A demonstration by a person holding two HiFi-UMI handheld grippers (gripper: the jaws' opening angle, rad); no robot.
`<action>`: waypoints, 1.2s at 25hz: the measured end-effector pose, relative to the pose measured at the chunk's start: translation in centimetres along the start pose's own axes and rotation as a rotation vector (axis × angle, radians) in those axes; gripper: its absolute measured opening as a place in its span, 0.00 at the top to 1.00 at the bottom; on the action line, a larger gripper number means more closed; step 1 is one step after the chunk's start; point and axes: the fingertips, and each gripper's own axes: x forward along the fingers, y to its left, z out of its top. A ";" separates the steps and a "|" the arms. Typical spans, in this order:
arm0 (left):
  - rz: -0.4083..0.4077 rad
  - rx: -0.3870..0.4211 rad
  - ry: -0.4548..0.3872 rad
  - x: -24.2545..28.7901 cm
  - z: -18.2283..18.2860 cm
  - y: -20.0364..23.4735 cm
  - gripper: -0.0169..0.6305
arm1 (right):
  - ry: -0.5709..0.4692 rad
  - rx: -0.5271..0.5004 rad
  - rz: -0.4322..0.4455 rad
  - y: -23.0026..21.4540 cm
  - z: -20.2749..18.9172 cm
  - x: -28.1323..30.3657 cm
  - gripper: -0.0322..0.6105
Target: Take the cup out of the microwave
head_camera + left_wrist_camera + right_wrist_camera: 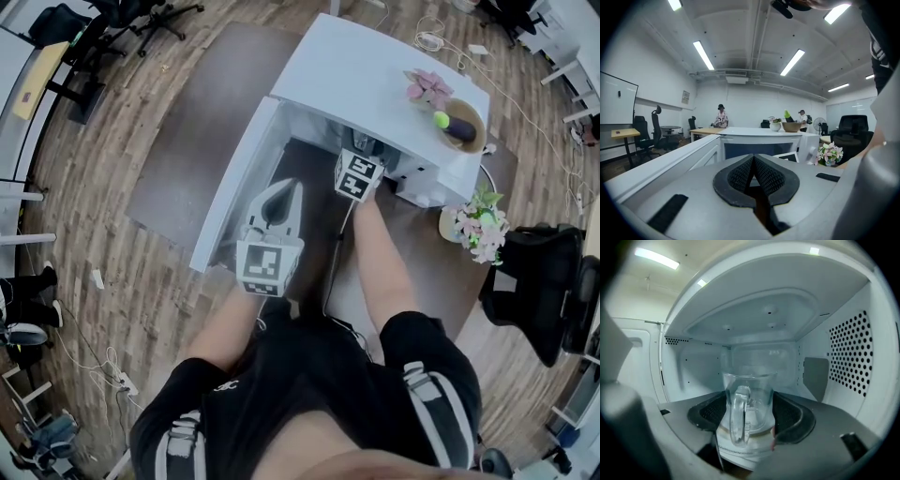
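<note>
Glass cup (749, 397) sits inside the open microwave (843, 357), right gripper (750, 405) jaws clasping its sides. Lifting it out remains. Left gripper (753, 160) jaws closed, empty.

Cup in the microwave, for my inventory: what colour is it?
Clear, colourless cup, best in right gripper view.
</note>
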 end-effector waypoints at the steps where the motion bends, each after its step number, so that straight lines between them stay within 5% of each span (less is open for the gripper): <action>1: -0.006 0.003 0.000 -0.3 0.0 -0.1 0.98 | -0.002 0.007 -0.001 0.0 -0.1 -0.4 0.47; 14: -0.101 0.017 -0.031 -3.1 0.2 -1.3 0.98 | -0.049 0.052 -0.015 0.3 0.4 -9.1 0.47; 30: -0.233 -0.021 -0.154 -11.1 4.4 -3.3 0.98 | -0.208 0.044 -0.037 2.4 9.7 -28.9 0.47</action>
